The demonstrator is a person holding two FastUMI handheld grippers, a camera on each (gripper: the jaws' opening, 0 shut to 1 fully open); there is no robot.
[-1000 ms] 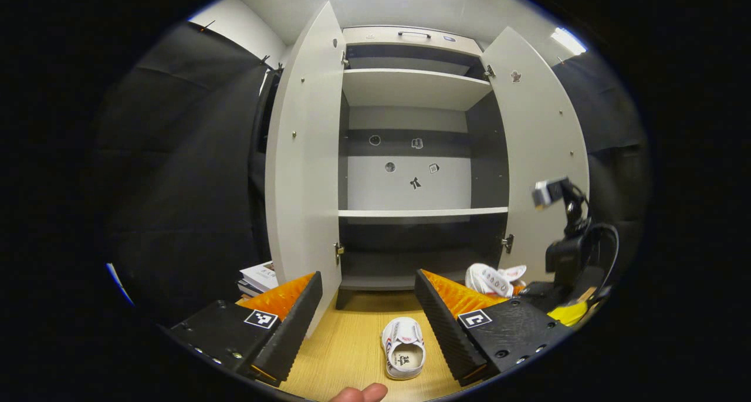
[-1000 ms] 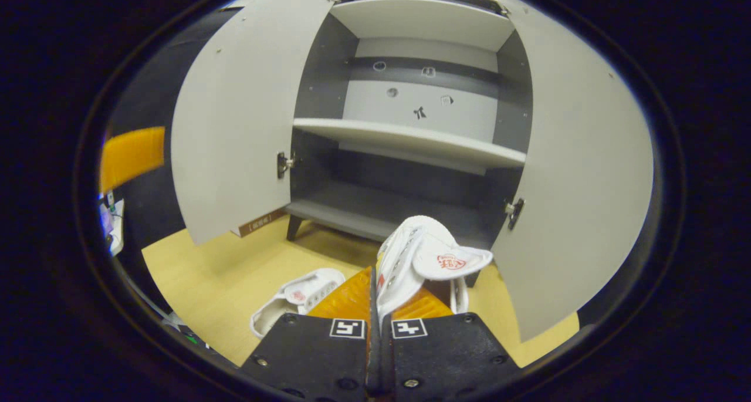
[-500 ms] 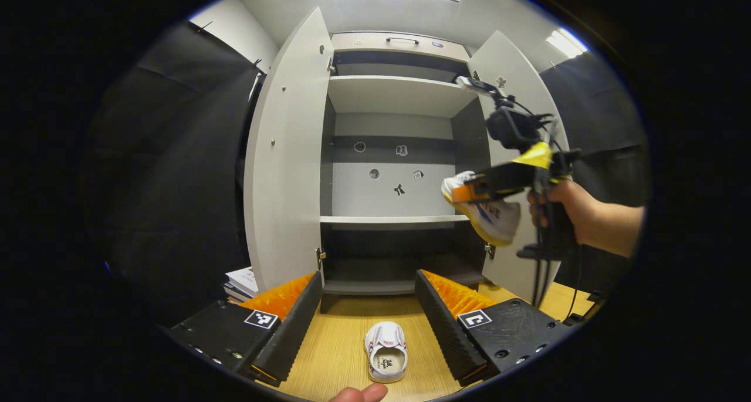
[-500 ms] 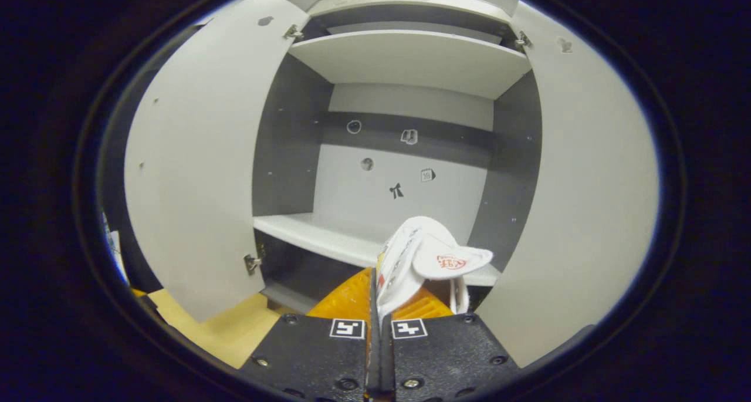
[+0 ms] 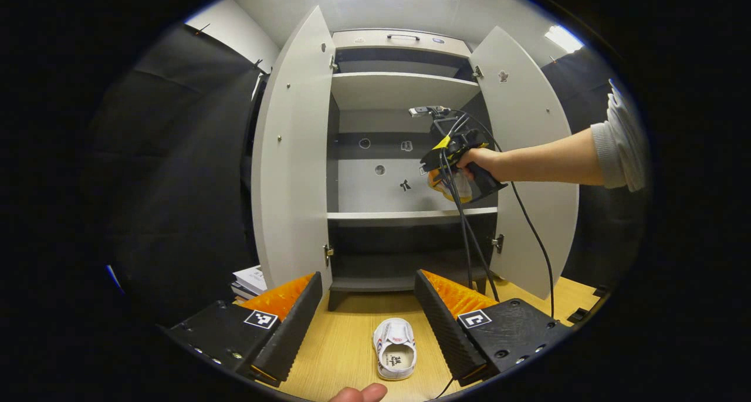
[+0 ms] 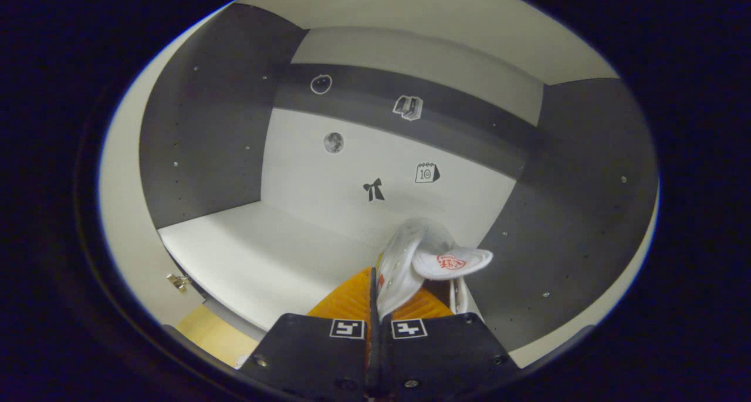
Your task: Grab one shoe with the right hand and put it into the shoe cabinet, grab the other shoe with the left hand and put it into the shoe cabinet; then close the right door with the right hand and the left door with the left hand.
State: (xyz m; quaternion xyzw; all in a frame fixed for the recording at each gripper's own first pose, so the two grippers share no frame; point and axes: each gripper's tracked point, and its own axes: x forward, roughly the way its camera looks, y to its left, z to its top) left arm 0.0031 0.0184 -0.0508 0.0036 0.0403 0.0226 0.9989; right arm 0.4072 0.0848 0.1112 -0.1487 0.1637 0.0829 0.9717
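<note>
A white shoe lies on the wooden floor, heel toward me, just below and between the fingers of my open left gripper. Behind it stands the shoe cabinet with both doors wide open. In the left gripper view a hand holds my right gripper inside the middle compartment, above the middle shelf. In the right gripper view that gripper is shut on the other white shoe, held tilted over the white shelf board near the compartment's right wall.
The left door and right door swing out toward me on either side. A stack of books lies on the floor by the left door. Cables hang down from the right gripper in front of the lower compartment.
The right gripper carried its shoe up from floor level and forward into the middle compartment. The left gripper stayed open over the floor shoe, shifting only slightly.
</note>
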